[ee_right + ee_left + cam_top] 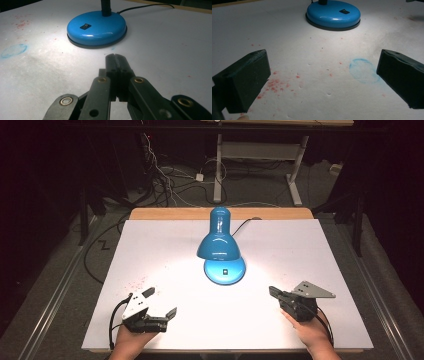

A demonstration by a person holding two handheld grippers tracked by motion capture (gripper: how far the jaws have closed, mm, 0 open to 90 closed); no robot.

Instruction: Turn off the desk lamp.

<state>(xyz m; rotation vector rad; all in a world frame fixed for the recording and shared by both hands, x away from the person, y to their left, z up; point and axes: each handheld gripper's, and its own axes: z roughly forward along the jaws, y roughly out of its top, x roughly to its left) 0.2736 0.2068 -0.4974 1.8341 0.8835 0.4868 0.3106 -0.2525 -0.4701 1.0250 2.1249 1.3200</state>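
Note:
A blue desk lamp [218, 241] stands lit in the middle of the white table sheet [300, 250], its round base [225, 271] facing me with a small black switch [85, 26] on top. My left gripper [161, 302] rests at the front left, open wide, with nothing between its jaws; its view looks at the lamp base [333, 14]. At the front right my right gripper [272, 291] points toward the lamp base [97, 27], its jaws pressed together on nothing, a short way off the base.
The lamp's black cable [145, 7] runs off the back of the table. Red specks [275, 85] and a faint blue ring stain [362, 70] mark the sheet near the left gripper. Table legs and loose cables [165, 175] lie on the floor beyond.

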